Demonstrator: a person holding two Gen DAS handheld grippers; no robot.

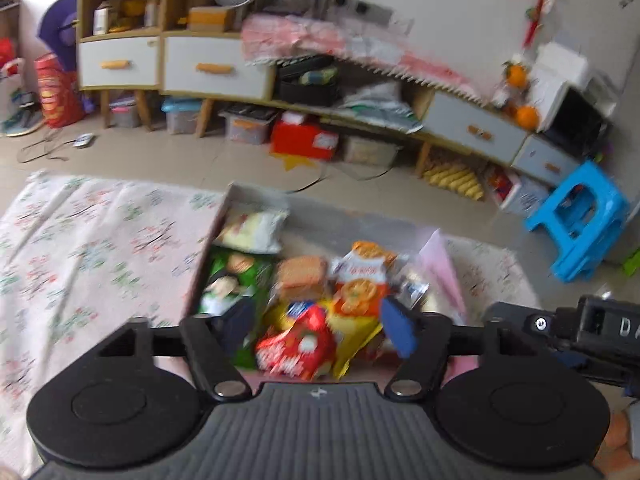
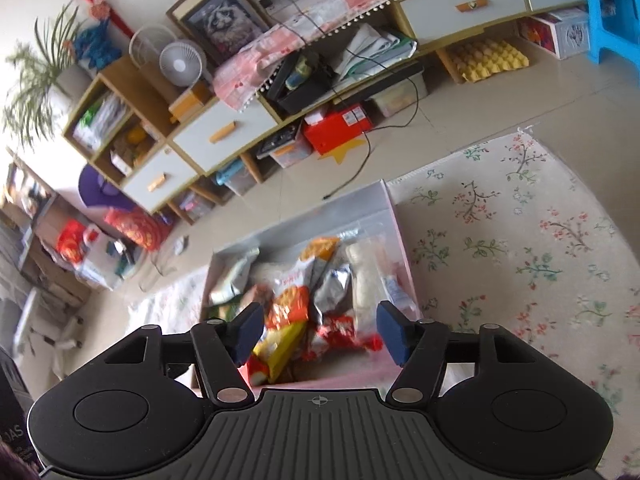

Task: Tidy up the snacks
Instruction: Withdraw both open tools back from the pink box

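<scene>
A pale box stands on a floral cloth and holds several snack packets: a green one, a white one, an orange one, a red one, a yellow one and a silver one. My left gripper hovers above the box's near end, open, nothing between its blue pads. My right gripper is likewise open over the packets, pressing on nothing. Part of the right gripper's body shows at the right of the left wrist view.
The floral cloth spreads on both sides of the box. Beyond it are tiled floor, a long low cabinet with storage bins and a red box beneath, a loose cable, and a blue stool.
</scene>
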